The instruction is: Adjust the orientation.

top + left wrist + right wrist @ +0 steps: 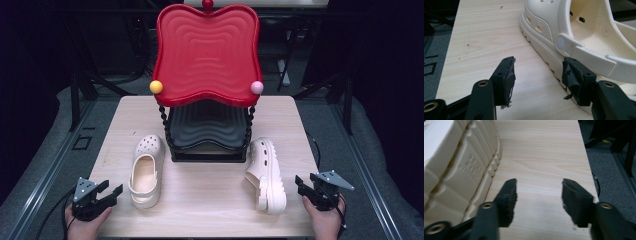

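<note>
At the table's [200, 195] near left corner the left gripper [111, 192] rests low in the person's hand, jaws spread wide with nothing between them. In the left gripper view [537, 75] its right jaw sits just beside the sole of the left clog [145, 171], near the heel strap; whether it touches is hard to tell. That clog stands upright, opening up, its long axis running away from the person, toe toward the rack [207, 120]. It lies just to the right of the left gripper, so a grasp there would likely mean turning the jaws toward its side or heel.

In the middle, at the far side, stands the rack, with a red tray [206, 52] above a black one [207, 125].

The right clog [266, 172] lies tipped on its side, sole facing right, its long axis also running toward the rack. The right gripper [301, 184] is held at the near right corner, jaws wide and empty. In the right gripper view [539, 195] the ribbed sole [456, 172] rises to the left of the jaws, near but apart. Each clog is nearer its own side's gripper.
</note>
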`<state>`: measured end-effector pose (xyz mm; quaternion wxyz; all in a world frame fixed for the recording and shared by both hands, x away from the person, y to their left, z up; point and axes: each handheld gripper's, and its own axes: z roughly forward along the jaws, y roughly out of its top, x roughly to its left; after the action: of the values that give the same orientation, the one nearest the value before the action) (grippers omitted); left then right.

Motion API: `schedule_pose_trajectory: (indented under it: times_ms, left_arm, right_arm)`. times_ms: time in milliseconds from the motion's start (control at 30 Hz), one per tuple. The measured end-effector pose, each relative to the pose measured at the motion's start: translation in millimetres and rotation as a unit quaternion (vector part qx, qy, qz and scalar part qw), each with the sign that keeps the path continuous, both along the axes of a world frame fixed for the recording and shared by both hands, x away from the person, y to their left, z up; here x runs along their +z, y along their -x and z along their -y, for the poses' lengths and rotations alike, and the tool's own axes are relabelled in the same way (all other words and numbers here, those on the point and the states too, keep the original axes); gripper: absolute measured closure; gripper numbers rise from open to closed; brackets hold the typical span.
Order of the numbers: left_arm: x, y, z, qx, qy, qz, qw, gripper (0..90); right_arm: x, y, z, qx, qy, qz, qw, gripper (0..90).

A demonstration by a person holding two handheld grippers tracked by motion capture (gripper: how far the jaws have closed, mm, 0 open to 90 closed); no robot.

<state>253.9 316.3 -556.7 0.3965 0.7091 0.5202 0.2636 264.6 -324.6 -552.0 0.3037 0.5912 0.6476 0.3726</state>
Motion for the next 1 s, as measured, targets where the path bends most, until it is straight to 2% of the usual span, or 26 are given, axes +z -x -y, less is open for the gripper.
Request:
schedule_pose_trajectory:
  times_ms: [67, 133, 167, 200, 233, 300, 333, 367, 400, 467, 567, 667, 800, 900, 1000]
  left_arm:
    - [-1.1, -0.1, 2.4, -0.008, -0.002, -0.008, 0.9999, 47.7]
    - [-1.7, 0.5, 3.5, -0.011, 0.004, -0.012, 0.9999, 49.7]
    - [-1.7, 0.5, 3.5, -0.011, 0.004, -0.012, 0.9999, 50.9]
    - [-1.2, 1.9, 3.3, -0.011, 0.007, -0.012, 0.9998, 51.1]
    - [-0.8, 2.6, 3.0, -0.012, 0.009, -0.010, 0.9998, 51.7]
    - [-0.5, 3.2, 2.8, -0.012, 0.007, -0.006, 0.9999, 51.8]
    - [0.4, 3.9, 2.2, -0.011, 0.004, -0.005, 0.9999, 51.8]
    - [0.8, 4.6, 2.0, -0.010, 0.005, 0.001, 0.9999, 51.8]
    - [3.4, 6.2, 0.2, -0.007, 0.016, 0.002, 0.9998, 51.9]
    - [5.1, 7.0, -0.4, -0.001, 0.023, 0.003, 0.9997, 53.6]
    - [8.5, 5.3, 1.9, -0.009, 0.041, 0.000, 0.9991, 55.3]
    - [14.1, 4.1, 7.0, -0.015, 0.033, 0.003, 0.9994, 55.3]
    - [25.6, 0.7, 14.0, -0.017, 0.036, 0.017, 0.9991, 55.3]
    - [29.9, -3.1, 17.9, -0.019, 0.033, 0.016, 0.9991, 55.3]
    - [31.0, -16.5, 25.2, -0.018, 0.027, 0.013, 0.9994, 55.3]
  right_arm:
    - [-3.1, 0.4, -1.0, 0.009, 0.013, 0.009, 0.9998, 51.6]
    - [-3.8, 1.2, -3.5, 0.014, 0.018, 0.006, 0.9997, 58.5]
    - [-3.8, 1.2, -3.5, 0.014, 0.018, 0.006, 0.9997, 58.5]
    - [0.2, 4.1, -6.2, 0.012, 0.008, 0.029, 0.9995, 60.1]
    - [2.3, 4.8, -7.8, 0.014, 0.001, 0.035, 0.9993, 60.1]
    - [4.6, 6.0, -9.4, 0.013, 0.004, 0.030, 0.9995, 59.7]
    - [4.7, 5.2, -13.8, 0.008, 0.020, 0.039, 0.9990, 57.7]
    - [4.7, 5.2, -13.8, 0.008, 0.020, 0.039, 0.9990, 57.7]
    - [6.3, 5.8, -16.8, 0.006, 0.026, 0.034, 0.9991, 58.6]
    - [7.7, 7.1, -17.7, 0.011, 0.015, 0.029, 0.9994, 59.0]
    - [7.7, 8.8, -19.0, 0.014, 0.016, 0.034, 0.9992, 60.4]
    - [8.4, 8.8, -19.0, 0.016, 0.015, 0.036, 0.9991, 61.3]
    - [8.5, 8.5, -19.3, 0.018, 0.009, 0.030, 0.9993, 61.4]
    - [8.0, 8.3, -19.4, 0.017, 0.009, 0.027, 0.9995, 61.2]
    - [6.2, 7.2, -18.9, 0.016, 0.000, 0.021, 0.9996, 60.8]
